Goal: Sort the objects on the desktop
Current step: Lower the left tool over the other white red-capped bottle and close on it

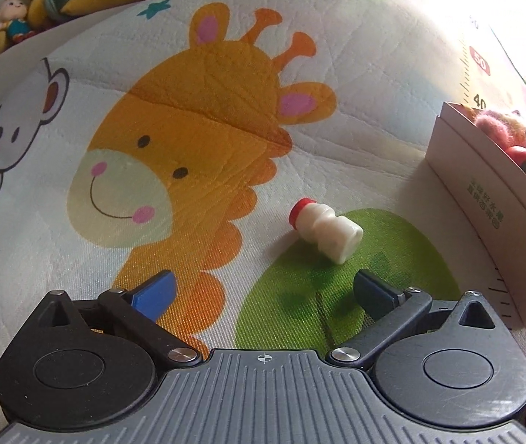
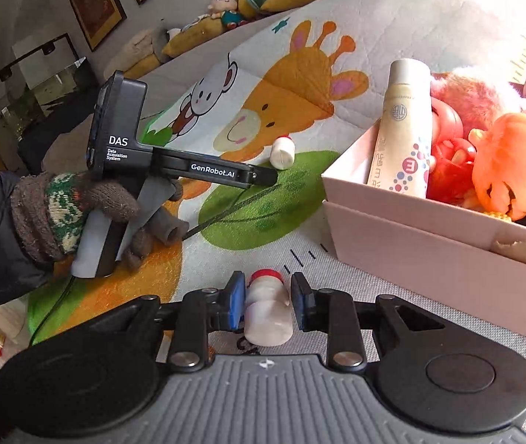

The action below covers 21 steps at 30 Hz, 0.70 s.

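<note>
A small white bottle with a red cap (image 1: 325, 230) lies on its side on the giraffe play mat, just ahead of my left gripper (image 1: 264, 290), which is open and empty. The same bottle shows in the right wrist view (image 2: 282, 151), beyond the tip of the left gripper (image 2: 263, 176). My right gripper (image 2: 267, 296) is shut on a second white bottle with a red cap (image 2: 267, 307), held low in front of a white cardboard box (image 2: 429, 244).
The box (image 1: 485, 218) stands at the right and holds a cream tube (image 2: 405, 129), a red toy (image 2: 448, 155), an orange toy (image 2: 514, 166) and a pink plush (image 2: 473, 96). Stuffed toys (image 2: 229, 3) and cushions line the far edge.
</note>
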Motion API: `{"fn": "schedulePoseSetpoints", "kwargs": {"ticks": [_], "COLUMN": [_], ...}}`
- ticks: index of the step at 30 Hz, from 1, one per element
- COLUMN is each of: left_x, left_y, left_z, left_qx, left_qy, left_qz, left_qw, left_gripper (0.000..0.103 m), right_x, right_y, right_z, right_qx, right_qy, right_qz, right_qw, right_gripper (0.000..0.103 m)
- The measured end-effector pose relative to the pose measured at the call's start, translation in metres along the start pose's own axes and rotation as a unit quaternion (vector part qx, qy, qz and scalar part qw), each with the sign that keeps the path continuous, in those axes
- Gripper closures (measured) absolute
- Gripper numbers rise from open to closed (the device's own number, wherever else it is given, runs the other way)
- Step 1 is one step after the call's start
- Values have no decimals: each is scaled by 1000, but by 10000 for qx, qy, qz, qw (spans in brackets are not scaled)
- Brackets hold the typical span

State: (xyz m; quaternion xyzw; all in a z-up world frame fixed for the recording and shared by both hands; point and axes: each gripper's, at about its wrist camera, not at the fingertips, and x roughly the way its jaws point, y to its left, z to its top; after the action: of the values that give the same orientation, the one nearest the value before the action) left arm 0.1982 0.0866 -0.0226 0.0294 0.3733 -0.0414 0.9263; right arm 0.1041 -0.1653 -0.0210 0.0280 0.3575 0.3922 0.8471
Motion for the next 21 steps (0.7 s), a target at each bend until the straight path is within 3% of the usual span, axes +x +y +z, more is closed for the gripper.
{"fn": "schedulePoseSetpoints", "kwargs": {"ticks": [4,6,8,9,15,19,21], "left_x": [-4,-6,-7,-7,-9,-9,-9], "left_y": [-4,-4,-2,-3,-6,-9,-10], "left_z": [-5,-8,-8,-7,-11,-11,-9], "left_qx": [-232,-259,-266,-275,-351,-413,-444], "left_qy": [-25,-76,-32,23,23,33,65], "left_qz": [225,234,185,173,193,282,285], "left_qw": [9995,9994,9995,9995,9992,9987,9986], "left_gripper": [0,0,0,0,0,0,0], "right_x": [5,5,5,4,4,5,6], "right_y": [-2,0,4,6,11,10,9], "right_z": [-2,-2,-4,-5,-9,-9,-9], "right_qx": [-97,-173,-311,-387,-725,-757,-743], "right_qy": [-39,-22,-15,-8,37,20,3], "right_qz": [-63,-18,7,2,-140,-270,-294], "right_qw": [9999,9998,9995,9992,9973,9968,9968], "right_gripper": [74,65,46,45,50,65,66]}}
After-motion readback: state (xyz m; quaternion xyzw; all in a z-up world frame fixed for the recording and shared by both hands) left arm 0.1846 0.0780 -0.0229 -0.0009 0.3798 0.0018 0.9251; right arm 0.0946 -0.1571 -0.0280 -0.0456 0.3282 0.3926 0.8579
